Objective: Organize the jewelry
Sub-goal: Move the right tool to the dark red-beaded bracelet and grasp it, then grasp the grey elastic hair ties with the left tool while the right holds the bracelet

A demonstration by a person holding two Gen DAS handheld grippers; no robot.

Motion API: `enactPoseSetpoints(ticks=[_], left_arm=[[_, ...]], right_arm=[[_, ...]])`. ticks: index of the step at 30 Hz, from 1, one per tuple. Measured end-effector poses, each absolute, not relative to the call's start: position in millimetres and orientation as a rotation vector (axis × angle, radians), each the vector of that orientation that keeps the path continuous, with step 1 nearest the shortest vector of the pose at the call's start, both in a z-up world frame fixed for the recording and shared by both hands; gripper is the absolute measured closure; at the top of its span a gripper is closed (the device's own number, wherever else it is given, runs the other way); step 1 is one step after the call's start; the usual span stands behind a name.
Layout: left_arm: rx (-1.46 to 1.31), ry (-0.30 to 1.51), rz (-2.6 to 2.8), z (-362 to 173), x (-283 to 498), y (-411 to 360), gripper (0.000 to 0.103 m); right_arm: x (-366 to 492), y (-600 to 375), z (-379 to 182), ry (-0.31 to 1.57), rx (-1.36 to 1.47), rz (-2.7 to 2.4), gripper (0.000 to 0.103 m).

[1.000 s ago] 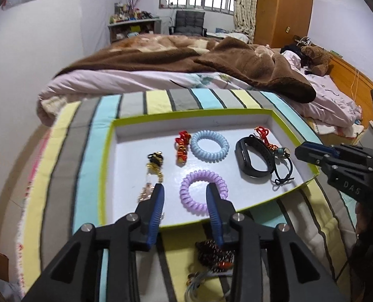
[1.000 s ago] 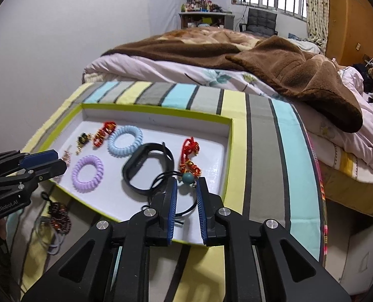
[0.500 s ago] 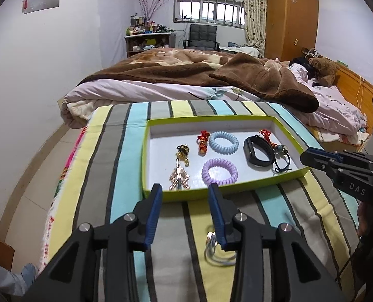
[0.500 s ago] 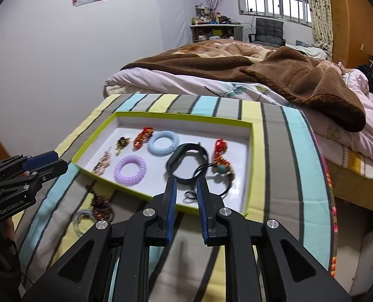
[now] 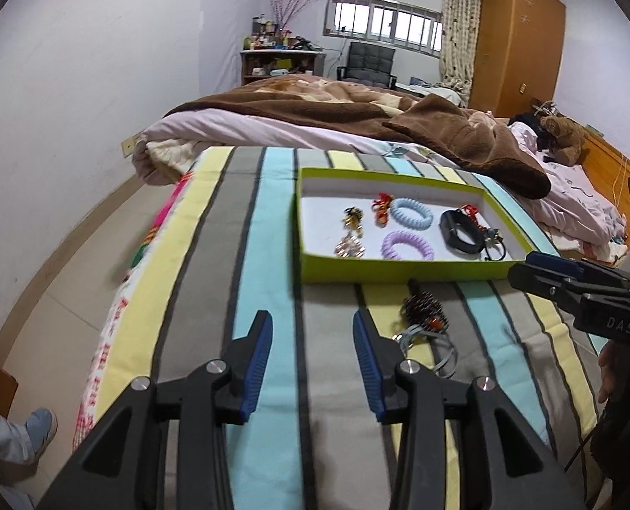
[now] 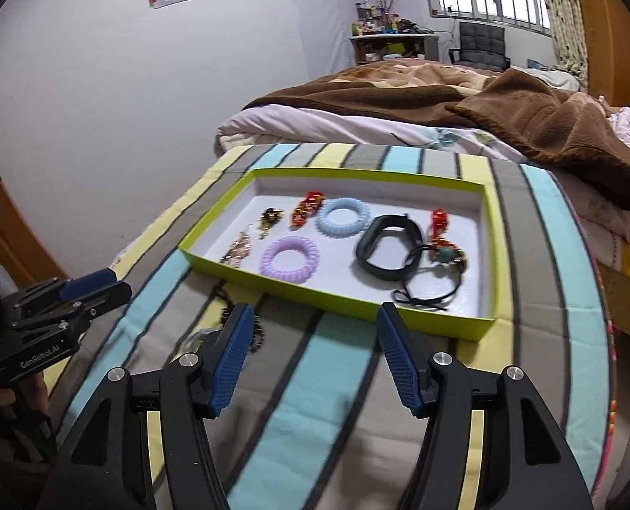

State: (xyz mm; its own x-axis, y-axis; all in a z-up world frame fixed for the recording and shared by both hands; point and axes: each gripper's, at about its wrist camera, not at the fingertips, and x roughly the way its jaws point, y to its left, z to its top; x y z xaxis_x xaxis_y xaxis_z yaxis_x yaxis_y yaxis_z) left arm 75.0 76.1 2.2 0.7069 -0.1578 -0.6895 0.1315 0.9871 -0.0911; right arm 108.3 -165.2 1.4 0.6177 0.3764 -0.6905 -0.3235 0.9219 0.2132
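Readable lettering on the two grippers

In the left wrist view, "DAS" stands in pale letters on the black body of the right gripper (image 5: 540, 270) at the right edge; in the right wrist view, "GenRobot.AI" stands on the black body of the left gripper (image 6: 98, 287) at the lower left.

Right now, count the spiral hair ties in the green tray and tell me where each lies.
2. The blue spiral hair tie lies mid-tray toward the far wall; the purple spiral hair tie lies just nearer, by the near wall of the green tray. None seems hidden.
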Motion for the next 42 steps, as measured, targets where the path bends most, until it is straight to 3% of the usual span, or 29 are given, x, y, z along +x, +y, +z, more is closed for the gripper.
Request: enactPoseSetpoints(ticks=[20, 28, 42], left_arm=[[-0.103, 0.792, -0.167, -13.5, 55.7, 102.5, 0.061], [-0.118, 0.799, -0.18, -16.6, 54.0, 103.8, 0.061], [-0.118, 0.814, -0.219, -16.2, 56.6, 90.9, 0.06]], right_arm=[[131.6, -92.9, -36.6, 0.919, -0.014, 0.463, 0.043], [137.8, -84.9, -45.0, 0.943, -0.044, 0.457, 0.065], [129.3, -94.4, -36.7, 0.902, -0.019, 0.461, 0.081]])
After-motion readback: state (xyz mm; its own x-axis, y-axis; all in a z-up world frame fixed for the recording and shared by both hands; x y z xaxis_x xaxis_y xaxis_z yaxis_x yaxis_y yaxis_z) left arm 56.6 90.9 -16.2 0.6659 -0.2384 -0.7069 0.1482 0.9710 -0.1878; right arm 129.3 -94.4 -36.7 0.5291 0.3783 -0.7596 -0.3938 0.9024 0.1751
